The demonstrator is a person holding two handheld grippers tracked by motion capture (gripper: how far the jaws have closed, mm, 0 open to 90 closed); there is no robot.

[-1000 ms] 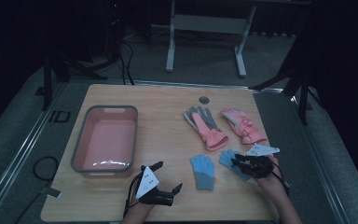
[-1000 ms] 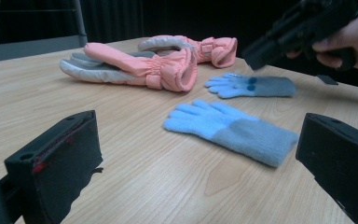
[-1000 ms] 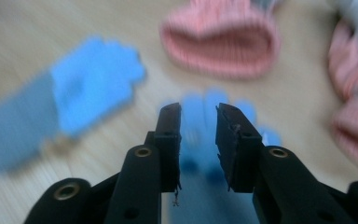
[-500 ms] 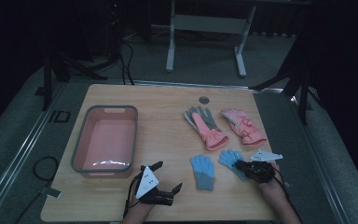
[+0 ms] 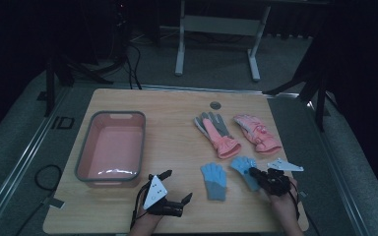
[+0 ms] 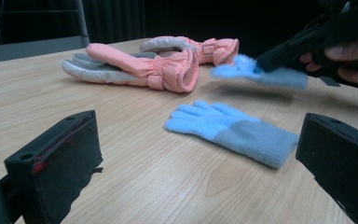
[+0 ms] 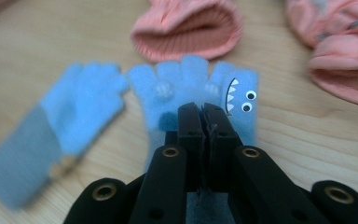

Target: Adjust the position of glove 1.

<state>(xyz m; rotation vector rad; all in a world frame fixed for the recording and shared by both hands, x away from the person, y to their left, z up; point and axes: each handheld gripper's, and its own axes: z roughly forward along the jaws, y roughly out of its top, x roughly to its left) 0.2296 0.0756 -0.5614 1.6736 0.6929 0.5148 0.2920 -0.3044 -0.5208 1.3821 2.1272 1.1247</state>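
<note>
The monster glove (image 7: 193, 88) is clamped in the right hand-held gripper (image 7: 204, 112), just closed on it, fingers pointing away, above the tabletop (image 5: 177, 118). Its mate (image 5: 214, 180) lies just left. The left hand-held gripper (image 5: 172, 187) is held released, farther off.

Bare table (image 5: 177, 132) between pink tub (image 5: 110, 147) and gloves (image 5: 216, 132)

Showing black blocky jaws on the left gripper (image 5: 173, 186), a red smear on one pad, a grey three-cornered plate on top. Carrying brass-ringed screw holes on the black right gripper (image 7: 204, 112), a cable trailing.
</note>
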